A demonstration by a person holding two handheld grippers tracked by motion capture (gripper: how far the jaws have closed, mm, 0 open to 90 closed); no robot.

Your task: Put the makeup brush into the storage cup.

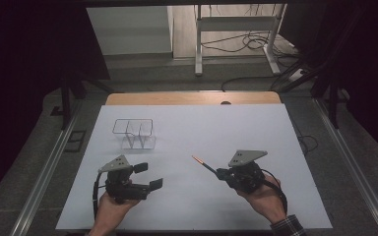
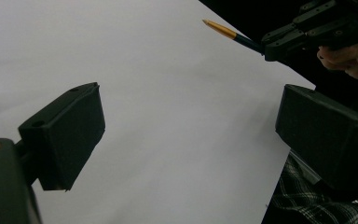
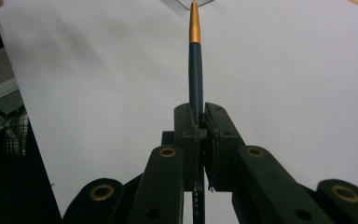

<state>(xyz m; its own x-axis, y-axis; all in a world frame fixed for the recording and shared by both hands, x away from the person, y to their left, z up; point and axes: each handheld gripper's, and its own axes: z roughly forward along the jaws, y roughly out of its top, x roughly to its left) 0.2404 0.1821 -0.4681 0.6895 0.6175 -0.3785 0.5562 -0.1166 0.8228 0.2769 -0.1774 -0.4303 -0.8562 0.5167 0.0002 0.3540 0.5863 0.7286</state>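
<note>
Two tools: right tool (image 3: 199, 122) clenched on pen (image 3: 195, 70), rear end hidden; left tool (image 1: 147, 176) released.

A dim room with a white-covered surface (image 1: 192, 147) at its centre.

The surface is a wooden top whose bare wood edge (image 1: 193, 98) shows along the far side, the rest lying under a white sheet. Grey carpeted floor (image 1: 29, 162) surrounds the surface, and metal rails (image 1: 44, 177) run along the floor just beside its left and right sides. Beyond the far edge of the surface stands a white metal frame (image 1: 236, 29) on two legs, with dark cables (image 1: 248, 44) looped on the floor around it. To the left of that frame a pale wall panel (image 1: 128, 29) catches the light. Both far corners beyond the surface fall into deep shadow.
</note>
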